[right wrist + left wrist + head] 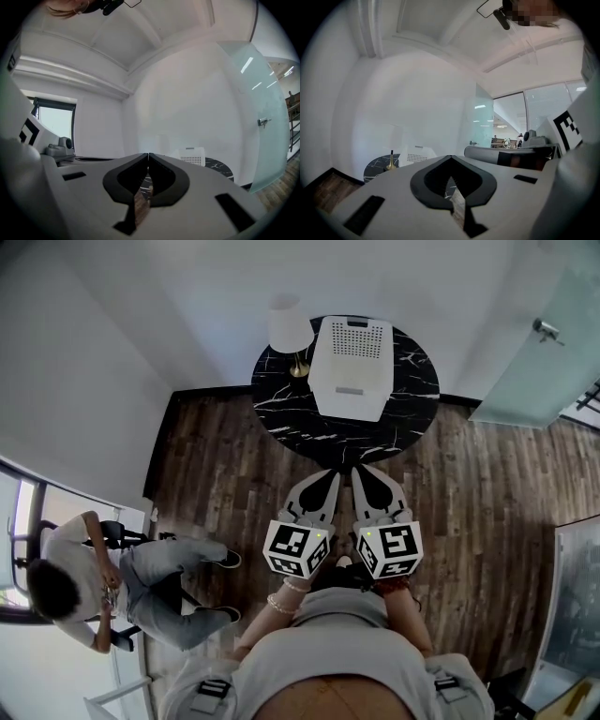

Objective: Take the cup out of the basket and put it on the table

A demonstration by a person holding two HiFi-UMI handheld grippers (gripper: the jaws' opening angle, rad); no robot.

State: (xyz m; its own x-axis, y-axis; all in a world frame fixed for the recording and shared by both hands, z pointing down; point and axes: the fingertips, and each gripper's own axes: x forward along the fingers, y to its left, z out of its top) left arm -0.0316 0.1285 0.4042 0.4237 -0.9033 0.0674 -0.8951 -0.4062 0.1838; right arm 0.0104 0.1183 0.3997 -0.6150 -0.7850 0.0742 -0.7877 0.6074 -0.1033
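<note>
Closed grippers held short of a round black marble table [281, 399] on a dark wood-plank floor [469, 502].
A white perforated plastic basket [352, 367] stands on the table. The left gripper [330, 479] and right gripper [362, 474] sit side by side near its front edge, jaws pressed together on nothing. A white-shaded brass lamp [289, 324] stands beside the basket. The cup is hidden from view.

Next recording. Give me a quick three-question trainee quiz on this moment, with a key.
1. True or false: the white basket stands on the black round table.
2. In the head view, the lamp stands on which side of the basket? A left; B right; C on top of it.
3. Fill in: the jaws of the left gripper and the right gripper are both ____, with nothing between them.
Key: 1 true; 2 A; 3 shut.
</note>
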